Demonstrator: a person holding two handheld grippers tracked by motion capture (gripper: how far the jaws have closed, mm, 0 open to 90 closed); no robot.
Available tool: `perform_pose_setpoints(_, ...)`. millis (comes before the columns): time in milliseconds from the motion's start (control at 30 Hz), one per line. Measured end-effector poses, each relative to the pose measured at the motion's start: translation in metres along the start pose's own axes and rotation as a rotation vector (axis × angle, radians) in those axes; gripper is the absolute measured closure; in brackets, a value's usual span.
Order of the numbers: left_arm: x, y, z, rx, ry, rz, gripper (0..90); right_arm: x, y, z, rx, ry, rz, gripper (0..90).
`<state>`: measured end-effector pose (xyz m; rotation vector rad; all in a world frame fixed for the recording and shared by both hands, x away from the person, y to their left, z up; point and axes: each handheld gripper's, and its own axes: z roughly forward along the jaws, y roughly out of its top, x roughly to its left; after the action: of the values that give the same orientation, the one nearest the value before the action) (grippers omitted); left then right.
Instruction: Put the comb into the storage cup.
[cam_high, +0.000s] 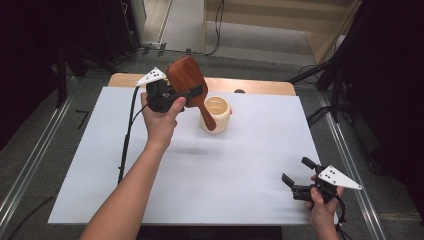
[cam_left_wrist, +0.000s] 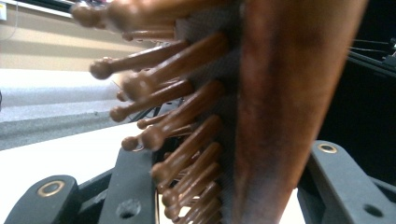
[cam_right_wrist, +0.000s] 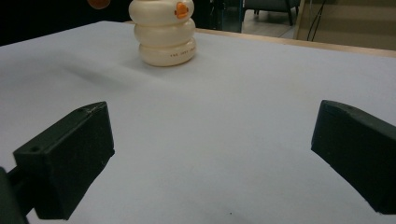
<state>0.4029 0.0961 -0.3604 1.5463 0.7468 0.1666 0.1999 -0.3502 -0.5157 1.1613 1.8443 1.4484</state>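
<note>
The left gripper (cam_high: 176, 96), clamped on a wooden hairbrush (cam_high: 190, 80), held it raised at far left, handle dipping toward the cream cup (cam_high: 216, 114). The right gripper (cam_high: 296, 184) rested near right, jaws apart, empty. Brush apparently not yet seated in the cup.

Table (cam_high: 200, 190): a sheet covers it, leaving a bare strip along the far edge.
Cup (cam_high: 216, 114): on the sheet, far centre, upright.
Hairbrush (cam_high: 189, 82): raised above the table at far left-centre, clamped in the left gripper (cam_high: 172, 96); its head is up and left, its handle slants down right across the cup's near-left rim.
Right gripper (cam_high: 296, 176): near right corner, well apart from the cup, jaws spread wide towards it.
</note>
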Motion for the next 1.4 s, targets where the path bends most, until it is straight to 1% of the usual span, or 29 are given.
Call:
perform_pose_setpoints(100, 0.001, 0.004, 0.003, -0.004, -0.004, 0.002, 55.1, 0.000, 0.000, 0.000, 0.000, 0.000, 0.002, 0.0)
perform_pose_setpoints(200, 0.000, 0.009, 0.007, -0.003, 0.001, 0.014, 55.1, 0.000, 0.000, 0.000, 0.004, 0.002, 0.002, 0.0)
perform_pose_setpoints(300, 0.001, 0.011, 0.009, -0.005, 0.003, 0.016, 55.1, 0.000, 0.000, 0.001, 0.007, -0.001, -0.002, 0.0)
perform_pose_setpoints(333, 0.002, 0.012, 0.011, -0.005, 0.010, 0.013, 55.1, 0.001, 0.000, 0.001, 0.007, 0.001, -0.003, 0.0)
perform_pose_setpoints(400, 0.004, 0.013, 0.013, -0.009, 0.010, 0.000, 55.1, 0.001, 0.000, 0.001, 0.007, 0.002, -0.003, 0.0)
perform_pose_setpoints(533, 0.006, 0.014, 0.015, -0.009, 0.009, -0.002, 55.0, 0.000, 0.000, 0.001, 0.006, 0.002, -0.003, 0.0)
perform_pose_setpoints(567, 0.006, 0.014, 0.016, -0.009, 0.011, 0.004, 55.0, 0.000, 0.000, 0.001, 0.006, 0.004, -0.002, 0.0)
perform_pose_setpoints(600, 0.007, 0.015, 0.018, -0.008, 0.017, 0.001, 55.0, 0.000, -0.001, 0.001, 0.004, 0.003, -0.002, 0.0)
perform_pose_setpoints(733, 0.009, 0.018, 0.021, -0.016, 0.017, -0.007, 54.9, 0.000, -0.001, 0.001, 0.000, 0.007, 0.003, 0.0)
perform_pose_setpoints(900, 0.010, 0.023, 0.027, -0.011, 0.038, 0.010, 54.9, 0.000, -0.001, 0.001, -0.003, 0.009, 0.003, 0.0)
perform_pose_setpoints(1133, 0.013, 0.023, 0.033, -0.014, 0.049, 0.008, 54.8, -0.001, -0.001, 0.001, -0.005, 0.011, 0.006, 0.0)
perform_pose_setpoints(1267, 0.016, 0.024, 0.038, -0.008, 0.057, 0.021, 54.9, 0.000, -0.001, 0.001, -0.005, 0.011, 0.010, 0.0)
perform_pose_setpoints(1400, 0.019, 0.025, 0.041, -0.015, 0.067, 0.013, 54.9, 0.000, -0.001, 0.001, -0.007, 0.011, 0.009, 0.0)
